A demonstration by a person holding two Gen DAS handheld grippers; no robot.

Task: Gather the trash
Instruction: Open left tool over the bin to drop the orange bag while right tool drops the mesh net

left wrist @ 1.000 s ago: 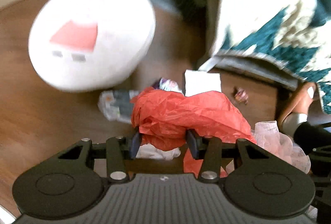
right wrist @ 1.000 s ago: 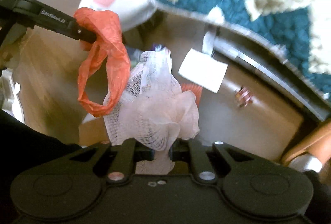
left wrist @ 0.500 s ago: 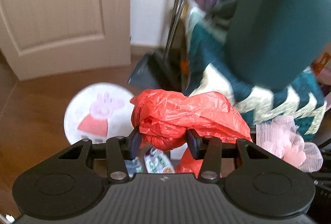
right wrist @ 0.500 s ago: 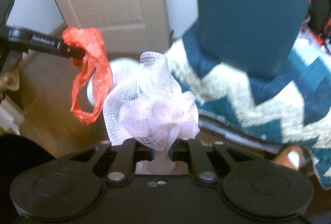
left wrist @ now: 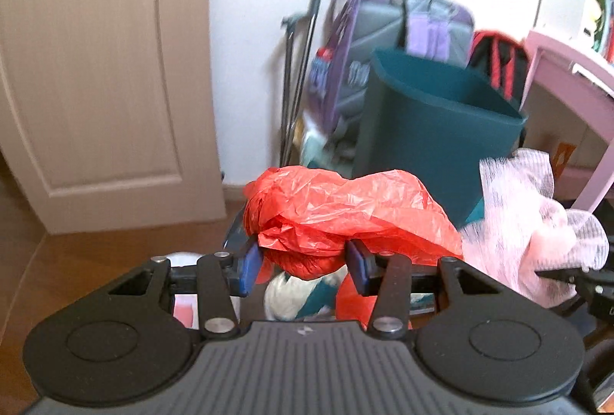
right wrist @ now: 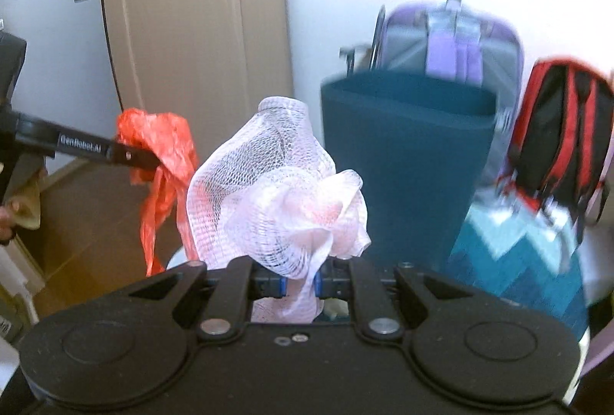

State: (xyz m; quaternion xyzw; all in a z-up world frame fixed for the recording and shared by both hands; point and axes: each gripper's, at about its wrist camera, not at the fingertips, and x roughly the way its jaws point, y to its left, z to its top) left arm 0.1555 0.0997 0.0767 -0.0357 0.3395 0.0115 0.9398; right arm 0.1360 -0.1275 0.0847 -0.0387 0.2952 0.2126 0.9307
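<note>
My left gripper [left wrist: 303,267] is shut on a crumpled red plastic bag [left wrist: 345,211] and holds it in the air; the bag also shows in the right wrist view [right wrist: 161,162], hanging from the left gripper's fingers [right wrist: 130,156]. My right gripper [right wrist: 299,284] is shut on a pink-white mesh net [right wrist: 280,200], which also shows at the right of the left wrist view [left wrist: 529,223]. A dark teal bin [right wrist: 403,154], open at the top, stands just behind both pieces; it also shows in the left wrist view [left wrist: 433,131].
A beige door [left wrist: 96,69] is at the left. A purple-grey backpack [right wrist: 449,43] and a red-black backpack [right wrist: 560,131] lean behind the bin. A teal zigzag blanket [right wrist: 518,261] lies at the right. A pink desk [left wrist: 568,69] stands at the far right. The floor is wooden.
Both grippers have risen from the floor with their trash. The view swung up from the floor litter and round white lid to the teal bin's rim, door and backpacks.
</note>
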